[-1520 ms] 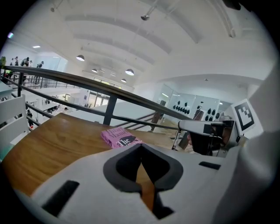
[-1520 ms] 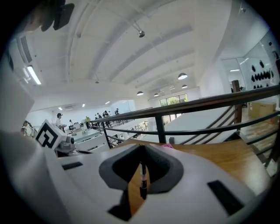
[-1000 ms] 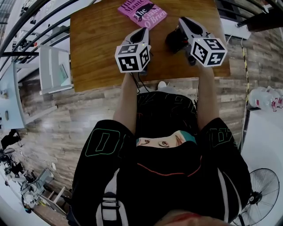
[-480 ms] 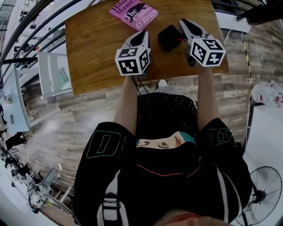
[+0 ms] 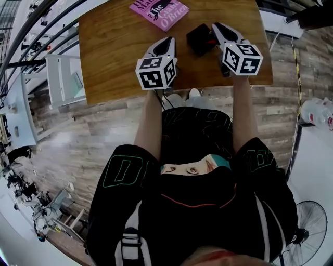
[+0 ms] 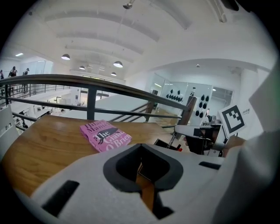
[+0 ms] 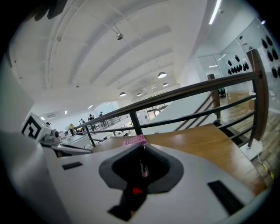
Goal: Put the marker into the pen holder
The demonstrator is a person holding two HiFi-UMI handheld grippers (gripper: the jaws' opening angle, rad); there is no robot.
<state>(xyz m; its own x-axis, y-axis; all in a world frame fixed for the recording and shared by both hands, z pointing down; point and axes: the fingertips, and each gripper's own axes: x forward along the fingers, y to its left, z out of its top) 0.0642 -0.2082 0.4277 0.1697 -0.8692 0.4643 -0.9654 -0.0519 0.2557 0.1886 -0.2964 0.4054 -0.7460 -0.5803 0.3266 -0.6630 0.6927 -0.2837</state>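
Left gripper (image 5: 166,44): jaws closed on nothing, with the pen holder (image 5: 199,37) off to their right. Right gripper (image 5: 217,28): jaws clench the marker (image 7: 142,169), the holder just to their left. A tilted marker could catch the rim and topple the holder.

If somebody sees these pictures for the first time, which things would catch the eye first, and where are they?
The bright pink book stands out most; it lies at the far edge of the wooden table. Next come the checkered cubes on the left gripper and the right gripper, both held over the table's near side. The right gripper grips a marker, right beside the black pen holder.
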